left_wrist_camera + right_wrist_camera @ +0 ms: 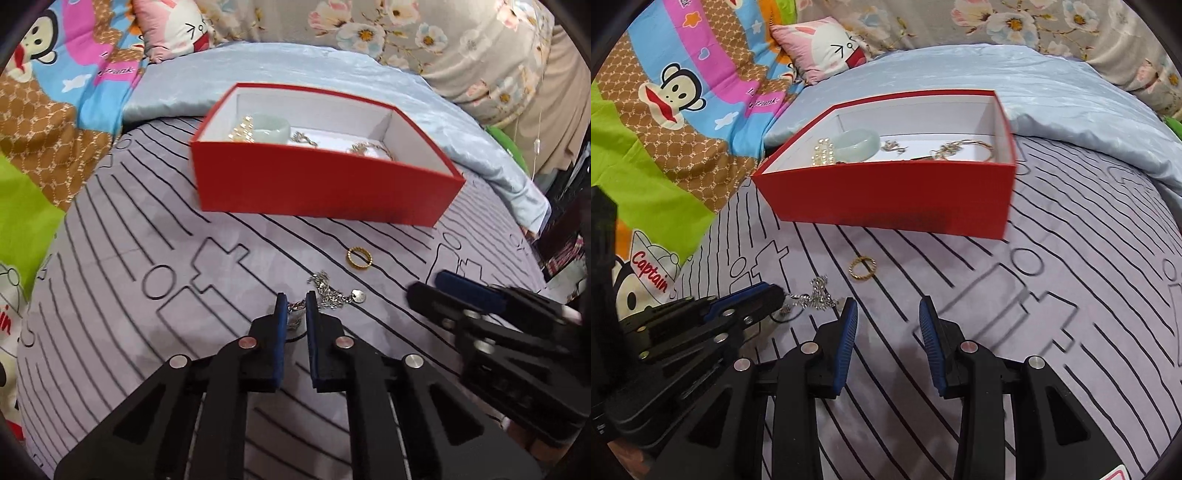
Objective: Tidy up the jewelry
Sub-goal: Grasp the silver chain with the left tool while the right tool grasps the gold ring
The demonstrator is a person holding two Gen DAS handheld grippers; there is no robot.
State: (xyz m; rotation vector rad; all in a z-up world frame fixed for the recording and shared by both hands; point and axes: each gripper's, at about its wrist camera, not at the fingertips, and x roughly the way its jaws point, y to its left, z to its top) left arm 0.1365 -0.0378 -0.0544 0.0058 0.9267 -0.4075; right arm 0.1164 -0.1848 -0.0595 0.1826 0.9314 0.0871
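A silver chain necklace (332, 295) with a round tag lies on the striped grey bedsheet; it also shows in the right wrist view (814, 297). My left gripper (295, 304) has its jaws nearly closed around one end of the chain. A gold ring (359, 257) lies just beyond, also in the right wrist view (862, 268). The red box (325, 184) holds a jade bangle (271, 127), pearls and several chains. My right gripper (888, 314) is open and empty above the sheet, right of the necklace.
A light blue pillow (295, 70) lies behind the box (886, 199). A cartoon quilt (683, 103) covers the left side. A floral cushion (443, 40) is at the back. The bed edge drops off at the far right.
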